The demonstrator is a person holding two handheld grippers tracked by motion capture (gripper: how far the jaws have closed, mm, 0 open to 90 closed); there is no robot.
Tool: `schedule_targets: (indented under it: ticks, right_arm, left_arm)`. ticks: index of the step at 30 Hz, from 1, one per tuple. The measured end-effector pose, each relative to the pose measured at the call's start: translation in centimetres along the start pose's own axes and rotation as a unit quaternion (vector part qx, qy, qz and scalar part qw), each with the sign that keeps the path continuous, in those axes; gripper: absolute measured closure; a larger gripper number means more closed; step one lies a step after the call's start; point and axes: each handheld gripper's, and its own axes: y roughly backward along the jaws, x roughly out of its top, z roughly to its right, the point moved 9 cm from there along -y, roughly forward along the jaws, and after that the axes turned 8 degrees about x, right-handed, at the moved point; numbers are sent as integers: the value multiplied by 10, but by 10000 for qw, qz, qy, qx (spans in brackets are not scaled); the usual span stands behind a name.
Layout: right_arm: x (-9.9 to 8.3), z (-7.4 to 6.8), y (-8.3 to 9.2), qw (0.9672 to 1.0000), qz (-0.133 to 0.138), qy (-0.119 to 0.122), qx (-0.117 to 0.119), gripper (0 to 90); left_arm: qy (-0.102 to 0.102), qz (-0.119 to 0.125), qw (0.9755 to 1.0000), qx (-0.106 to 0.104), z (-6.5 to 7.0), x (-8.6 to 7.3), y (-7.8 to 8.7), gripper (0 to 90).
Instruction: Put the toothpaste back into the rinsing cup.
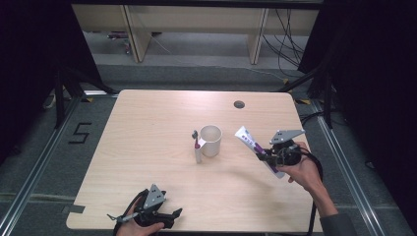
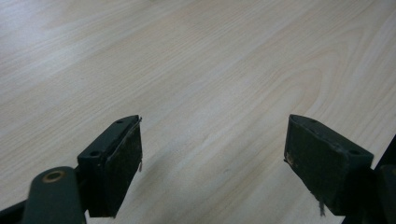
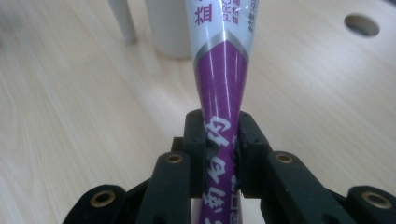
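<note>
Carry step: right gripper (image 1: 266, 158) clamps purple end of toothpaste tube (image 1: 253, 146), right of centre, above tabletop (image 1: 147, 123). Left gripper (image 1: 167, 216) wide open, empty, lower left. Next, judged: tube into white cup (image 1: 210, 140) beside toothbrush (image 1: 196, 147); needs alignment over rim.

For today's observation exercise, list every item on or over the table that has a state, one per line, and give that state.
Toothpaste tube: held off the table, squeezed in the right gripper, tilted toward the cup.
Cup: upright on the table, open top.
Toothbrush: standing beside the cup, head up.
Left gripper: fingers wide apart, nothing between them, low over the table.
</note>
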Motion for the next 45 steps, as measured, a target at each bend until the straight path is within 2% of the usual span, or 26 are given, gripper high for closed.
schedule_targets:
  ticks: [2, 3, 4, 5, 6, 8, 9, 10, 12, 13, 14, 15, 19, 22, 23, 26, 27, 28, 30, 31, 37, 40, 42, 43, 44, 45]
  right_arm:
    - [15, 2, 1, 9993, 355, -62, -58, 779]
    - [15, 2, 1, 9993, 355, -62, -58, 779]
    - [27, 3, 1, 9978, 655, -9, -68, 779]
    - [27, 3, 1, 9978, 655, -9, -68, 779]
    - [33, 3, 1, 9969, 789, -8, -71, 779]
    - [50, 2, 0, 9933, 1154, -34, -18, 779]
    - [50, 2, 0, 9933, 1154, -34, -18, 779]
    - [61, 3, -2, 9906, 1364, -82, -26, 779]
    - [66, 2, -4, 9892, 1459, -132, 4, 779]
    - [76, 4, -7, 9866, 1630, -112, -62, 779]
    - [76, 4, -7, 9866, 1630, -112, -62, 779]
    - [84, 4, -11, 9848, 1732, -97, -77, 780]
    - [94, 4, -20, 9844, 1761, -2, -47, 780]
    - [102, 3, -27, 9807, 1952, -137, 21, 780]
    - [109, 4, -32, 9782, 2077, -81, 17, 780]
    - [113, 1, -35, 9774, 2105, -162, 64, 780]
    - [120, 2, -40, 9751, 2213, -70, 94, 780]
    - [124, 2, -42, 9732, 2295, -90, 108, 780]
    - [128, 5, -44, 9718, 2355, -50, 75, 779]
    - [131, 3, -48, 9710, 2381, -136, 161, 780]
    - [145, -2, -63, 9698, 2429, -101, 178, 779]
    - [149, -5, -68, 9699, 2415, -208, 210, 779]
    - [153, -4, -71, 9688, 2464, -126, 216, 779]
    - [155, -4, -72, 9684, 2480, -181, 204, 779]
    - [160, -3, -76, 9653, 2597, -140, 236, 780]
    - [161, -4, -77, 9648, 2610, -192, 270, 779]
  left_arm:
    - [1, -2, 10000, 9, -1, 0, 0, 189]
    - [-9, 3, 10000, 21, -1, 1, 0, 189]
    - [-17, 0, 10000, 27, -1, 1, 0, 189]
    - [-15, 5, 10000, 25, -1, 1, 0, 189]
    - [-1, 6, 10000, 14, -1, 1, 0, 189]
    - [-3, -1, 10000, -15, 0, 0, 0, 189]
    - [14, 9, 10000, -10, 0, 0, 0, 189]
    - [27, 14, 10000, -25, -1, 0, 0, 189]
    - [32, 26, 10000, -31, -1, 1, 0, 189]
    - [29, 33, 10000, -32, -1, 1, 0, 189]
    - [33, 34, 10000, -32, -1, 1, 0, 189]
    - [32, 35, 10000, -28, -1, 1, 1, 189]
    - [-12, 5, 10000, -3, 1, -1, 0, 189]
    - [-31, 50, 10000, -50, 3, 1, 0, 189]
    - [-17, 55, 10000, -34, 3, 1, 0, 189]
    - [-8, 8, 10000, -40, 3, 0, 0, 189]
    - [-71, -5, 10000, -25, 3, -1, -1, 189]
    - [-32, 25, 10000, -46, 5, 0, -1, 189]
    - [-6, 35, 10000, -59, 6, 0, -1, 189]
    - [-20, 26, 10000, -77, 7, -1, -1, 189]
    - [-51, 21, 9999, -103, 9, -1, -2, 189]
    - [15, 91, 9999, -115, 10, 1, -2, 189]
    - [-89, 18, 9999, -69, 7, 0, -1, 189]
    - [-36, 46, 10000, -79, 8, 0, -1, 189]
    - [18, 79, 9999, -96, 8, 1, -1, 189]
    - [29, 87, 9999, -98, 8, 1, -1, 189]
